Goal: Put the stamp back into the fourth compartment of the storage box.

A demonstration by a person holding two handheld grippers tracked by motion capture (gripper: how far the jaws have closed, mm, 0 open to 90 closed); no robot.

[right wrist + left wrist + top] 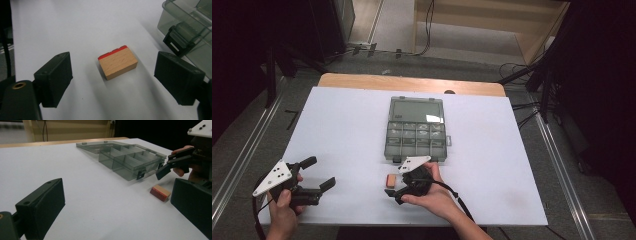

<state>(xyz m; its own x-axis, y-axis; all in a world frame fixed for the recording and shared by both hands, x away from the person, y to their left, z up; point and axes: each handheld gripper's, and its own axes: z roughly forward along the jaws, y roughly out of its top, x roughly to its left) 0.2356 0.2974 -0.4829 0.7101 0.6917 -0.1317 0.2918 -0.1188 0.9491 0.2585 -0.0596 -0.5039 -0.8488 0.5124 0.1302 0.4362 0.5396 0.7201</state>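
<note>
**Wooden block sits squarely ahead of the right jaws**

The small wooden block (pixel 117 62), red along one edge, lies flat on the white worktop (pixel 337 125), just in front of the near edge of the open compartment box (pixel 416 129) and apart from it. The right gripper (pixel 395 188) points at it with jaws spread and nothing between them; in the right gripper view the block lies ahead, roughly midway between the two pads, its long axis slanted across the gap (a slight turn of the wrist would likely square the grip). The left gripper (pixel 321 174) rests well off to the left, jaws also spread and empty, so the right hand is plainly nearer and better placed to take the block.
</note>
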